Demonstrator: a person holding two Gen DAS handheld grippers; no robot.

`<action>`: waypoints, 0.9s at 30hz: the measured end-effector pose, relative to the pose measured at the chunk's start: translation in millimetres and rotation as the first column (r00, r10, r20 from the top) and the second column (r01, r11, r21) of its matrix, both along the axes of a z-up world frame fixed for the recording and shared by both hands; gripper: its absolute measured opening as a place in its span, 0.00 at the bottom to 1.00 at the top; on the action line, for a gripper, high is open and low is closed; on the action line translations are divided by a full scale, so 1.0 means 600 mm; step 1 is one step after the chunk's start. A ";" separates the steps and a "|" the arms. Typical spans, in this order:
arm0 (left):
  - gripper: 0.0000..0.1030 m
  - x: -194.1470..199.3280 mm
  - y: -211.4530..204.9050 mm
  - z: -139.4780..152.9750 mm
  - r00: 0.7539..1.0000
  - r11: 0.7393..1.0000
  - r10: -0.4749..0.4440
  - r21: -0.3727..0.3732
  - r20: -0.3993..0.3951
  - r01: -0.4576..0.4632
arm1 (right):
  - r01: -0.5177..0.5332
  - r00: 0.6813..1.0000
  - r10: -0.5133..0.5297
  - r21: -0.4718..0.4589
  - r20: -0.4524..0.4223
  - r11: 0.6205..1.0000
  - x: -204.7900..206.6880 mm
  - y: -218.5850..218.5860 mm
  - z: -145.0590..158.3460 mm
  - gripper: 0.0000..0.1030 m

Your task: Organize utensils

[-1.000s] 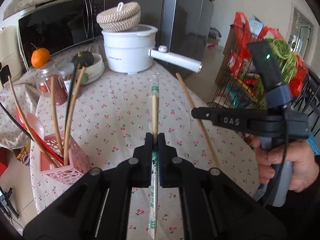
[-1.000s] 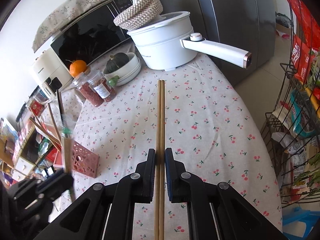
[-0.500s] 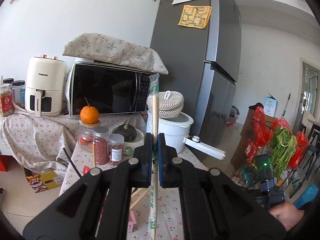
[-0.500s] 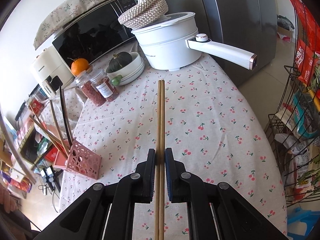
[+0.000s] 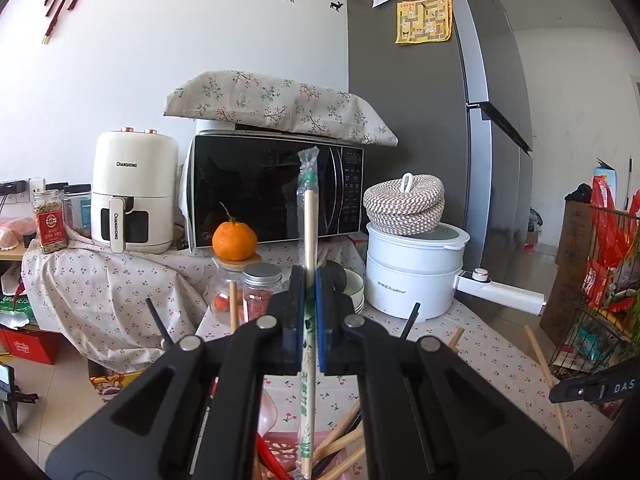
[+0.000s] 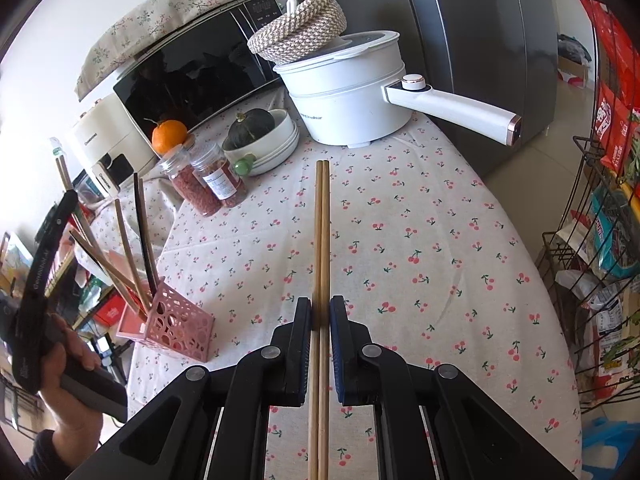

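My left gripper (image 5: 308, 280) is shut on a pair of chopsticks in a clear plastic sleeve (image 5: 309, 216) and holds it upright. The sleeve's lower end hangs over the pink perforated holder (image 5: 280, 450). The holder (image 6: 176, 322) stands at the table's left edge and holds several wooden and dark chopsticks (image 6: 132, 256). My right gripper (image 6: 320, 308) is shut on a bare wooden chopstick pair (image 6: 322, 224), held level above the cherry-print tablecloth (image 6: 420, 240). The left gripper also shows at the left edge of the right wrist view (image 6: 60, 184).
A white electric pot (image 6: 348, 96) with a long handle and a woven basket (image 6: 298, 28) on top stands at the back. Two spice jars (image 6: 204, 184), an orange (image 6: 169, 136), a squash in stacked bowls (image 6: 264, 138), a microwave (image 5: 276, 196) and an air fryer (image 5: 134, 192) stand behind. A wire rack (image 6: 600, 240) is on the right.
My left gripper has swung from pointing down at the table to upright, and carried the sleeved chopsticks left over the pink holder. My right gripper has stayed almost still with its chopsticks.
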State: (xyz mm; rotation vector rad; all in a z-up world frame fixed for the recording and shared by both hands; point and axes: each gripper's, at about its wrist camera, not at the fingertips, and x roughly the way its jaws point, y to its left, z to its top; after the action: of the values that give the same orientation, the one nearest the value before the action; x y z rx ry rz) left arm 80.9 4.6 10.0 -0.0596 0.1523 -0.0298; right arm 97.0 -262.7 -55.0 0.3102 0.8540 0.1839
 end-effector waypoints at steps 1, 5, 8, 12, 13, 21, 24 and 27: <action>0.06 0.003 0.000 -0.004 1.000 1.000 0.004 0.005 -0.002 -0.004 | 0.000 1.000 0.000 0.003 0.004 1.000 0.000 0.001 0.002 0.09; 0.06 0.010 0.001 -0.021 0.999 1.000 0.010 0.030 -0.032 -0.009 | -0.010 1.000 0.010 0.013 0.028 1.000 -0.003 0.014 0.012 0.09; 0.06 0.005 0.008 -0.024 0.996 1.000 0.018 0.000 -0.084 -0.019 | -0.018 0.998 0.016 0.025 0.064 1.000 -0.009 0.023 0.027 0.09; 0.08 -0.017 0.012 -0.008 0.989 1.000 -0.019 -0.014 -0.146 0.017 | -0.023 0.991 0.015 0.057 0.133 0.998 -0.020 0.037 0.056 0.09; 0.12 -0.025 0.014 -0.003 0.986 0.999 -0.034 -0.014 -0.166 0.032 | -0.025 0.988 0.015 0.066 0.153 0.998 -0.024 0.042 0.064 0.09; 0.22 -0.056 0.080 0.001 0.921 0.994 -0.077 -0.105 -0.381 0.039 | -0.082 0.956 0.045 0.120 0.289 0.989 -0.047 0.098 0.106 0.09; 0.37 -0.057 0.118 0.003 0.899 0.990 -0.071 -0.141 -0.433 0.010 | -0.095 0.953 0.058 0.113 0.296 0.989 -0.049 0.118 0.107 0.09; 0.41 -0.054 0.165 0.004 0.883 0.982 -0.044 -0.181 -0.467 -0.047 | -0.097 0.956 0.063 0.107 0.287 0.989 -0.046 0.129 0.103 0.09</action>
State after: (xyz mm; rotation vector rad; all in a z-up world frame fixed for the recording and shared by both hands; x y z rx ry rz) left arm 48.4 103.7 12.2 -0.2568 0.6381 -0.0278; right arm 69.5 -185.5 6.7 0.3524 0.5722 0.3482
